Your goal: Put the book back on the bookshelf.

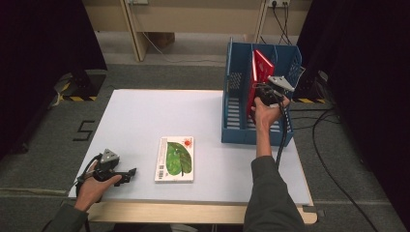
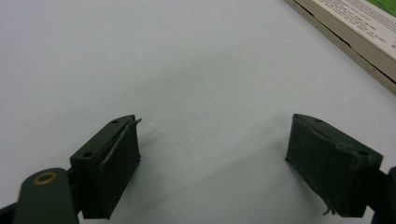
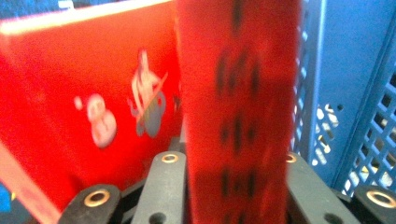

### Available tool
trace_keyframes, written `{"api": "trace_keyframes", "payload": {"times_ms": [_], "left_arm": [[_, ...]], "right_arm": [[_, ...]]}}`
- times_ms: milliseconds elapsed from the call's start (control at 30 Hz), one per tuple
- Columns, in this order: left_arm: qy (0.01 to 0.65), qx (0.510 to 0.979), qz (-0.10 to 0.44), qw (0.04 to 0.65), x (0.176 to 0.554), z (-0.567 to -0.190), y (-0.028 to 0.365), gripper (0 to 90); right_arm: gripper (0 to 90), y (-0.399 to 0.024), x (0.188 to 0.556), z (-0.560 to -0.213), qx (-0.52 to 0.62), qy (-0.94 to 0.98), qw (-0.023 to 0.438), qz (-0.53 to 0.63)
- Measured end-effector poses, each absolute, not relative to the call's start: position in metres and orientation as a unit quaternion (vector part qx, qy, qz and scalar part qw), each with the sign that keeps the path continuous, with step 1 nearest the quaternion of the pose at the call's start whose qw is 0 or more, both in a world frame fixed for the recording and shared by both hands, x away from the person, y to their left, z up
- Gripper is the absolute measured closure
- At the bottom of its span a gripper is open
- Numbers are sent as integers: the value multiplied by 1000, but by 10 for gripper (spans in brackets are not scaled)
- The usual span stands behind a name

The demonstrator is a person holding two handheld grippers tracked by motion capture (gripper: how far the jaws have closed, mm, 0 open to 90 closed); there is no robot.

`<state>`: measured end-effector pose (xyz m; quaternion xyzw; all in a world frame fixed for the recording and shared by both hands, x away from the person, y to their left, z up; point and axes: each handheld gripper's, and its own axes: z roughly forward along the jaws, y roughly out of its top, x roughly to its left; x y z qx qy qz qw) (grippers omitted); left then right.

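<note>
Red book (image 3: 238, 93) stands between right claw (image 3: 233, 205) jaws (upright).

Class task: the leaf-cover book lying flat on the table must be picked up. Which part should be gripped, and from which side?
Grip the book by its long left edge, coming level from the left hand-held gripper. It lies flat, leaving only thin edges, and those open jaws already face that edge.

A red book (image 1: 261, 67) stands upright on edge in the right compartment of a blue file rack (image 1: 235, 104) at the counter's far right, leaning slightly. Its cover (image 3: 88, 112) shows small cartoon figures; its red spine (image 3: 238, 107) carries dark lettering.
</note>
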<state>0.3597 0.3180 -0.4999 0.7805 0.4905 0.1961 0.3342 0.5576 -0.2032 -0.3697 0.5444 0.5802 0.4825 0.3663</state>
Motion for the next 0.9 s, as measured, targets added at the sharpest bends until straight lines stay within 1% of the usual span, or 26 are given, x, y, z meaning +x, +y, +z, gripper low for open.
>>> {"api": "trace_keyframes", "payload": {"times_ms": [200,400,567,900], "left_arm": [[490,780,197,335,360,-500,318,157],[491,780,197,335,359,-500,318,157],[492,779,197,335,359,-500,318,157],[492,779,197,335,359,-500,318,157]], "right_arm": [[721,-204,554,-376,544,585,350,489],[699,-204,544,-368,527,600,358,484],[666,-211,533,-371,529,584,336,515],[646,-217,517,-374,521,597,324,516]]}}
